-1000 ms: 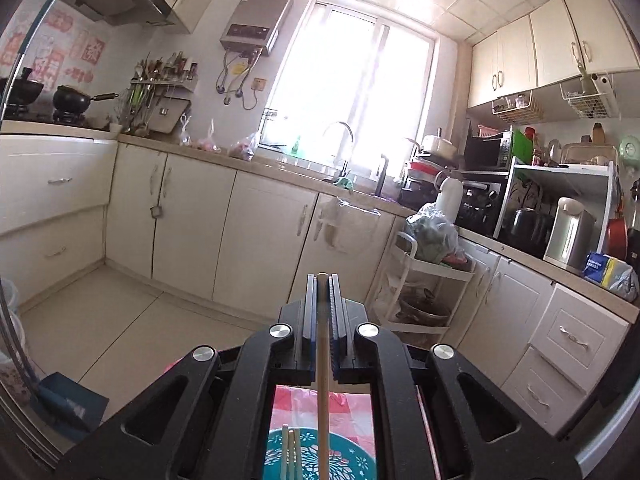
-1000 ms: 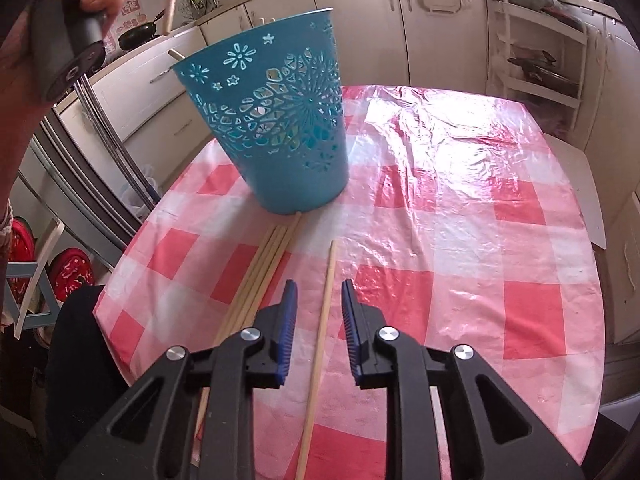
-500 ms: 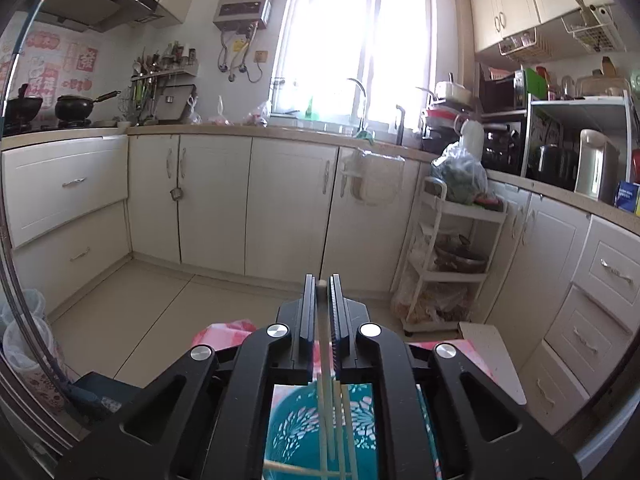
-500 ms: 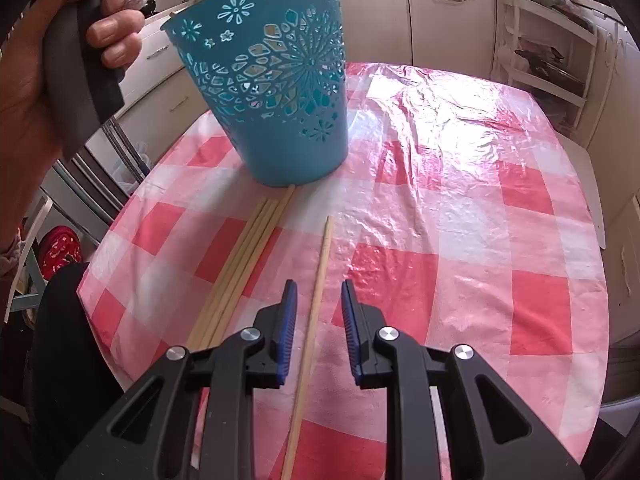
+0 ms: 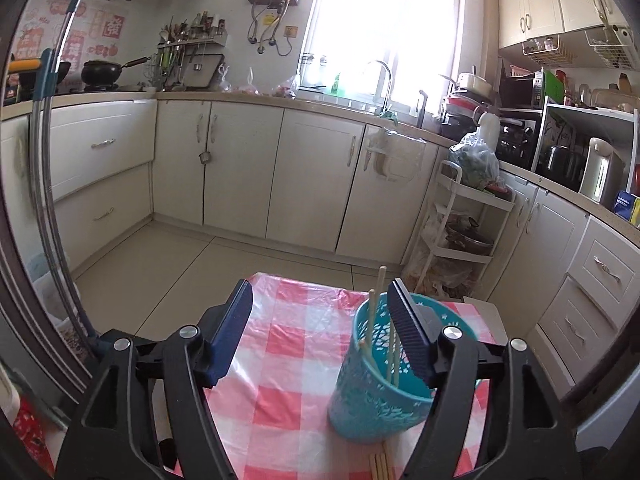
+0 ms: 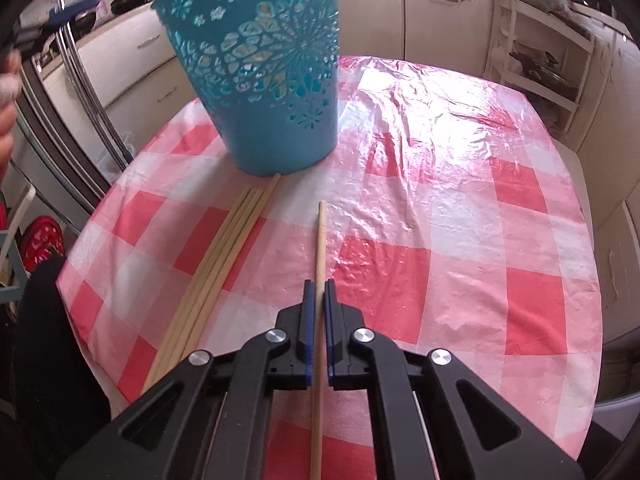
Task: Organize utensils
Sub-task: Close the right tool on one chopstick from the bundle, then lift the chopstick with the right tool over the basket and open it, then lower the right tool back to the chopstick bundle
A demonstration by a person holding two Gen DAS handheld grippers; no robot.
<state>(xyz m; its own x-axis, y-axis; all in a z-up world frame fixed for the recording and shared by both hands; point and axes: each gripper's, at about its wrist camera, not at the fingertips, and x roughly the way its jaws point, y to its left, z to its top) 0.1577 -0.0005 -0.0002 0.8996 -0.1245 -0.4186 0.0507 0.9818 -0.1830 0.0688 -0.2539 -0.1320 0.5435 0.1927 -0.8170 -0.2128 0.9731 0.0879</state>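
A teal perforated basket [image 5: 376,392] [image 6: 264,80] stands on the red-and-white checked tablecloth [image 6: 440,220] with several wooden chopsticks [image 5: 374,328] leaning inside it. My left gripper [image 5: 320,300] hovers to the basket's left, its jaws opening with nothing between them. My right gripper [image 6: 317,296] is shut on a single wooden chopstick [image 6: 320,240] that lies on the cloth and points toward the basket. A bundle of several chopsticks [image 6: 224,260] lies to its left, with tips near the basket's foot.
A person's hand [image 6: 6,92] shows at the left edge of the right wrist view. Beyond the table are cream cabinets [image 5: 304,176], a white trolley rack [image 5: 460,232] and a counter [image 5: 560,184] crowded with appliances.
The left gripper let go of its chopstick into the basket, opened wide and dropped down to the basket's left. The right gripper closed on the single chopstick on the cloth.
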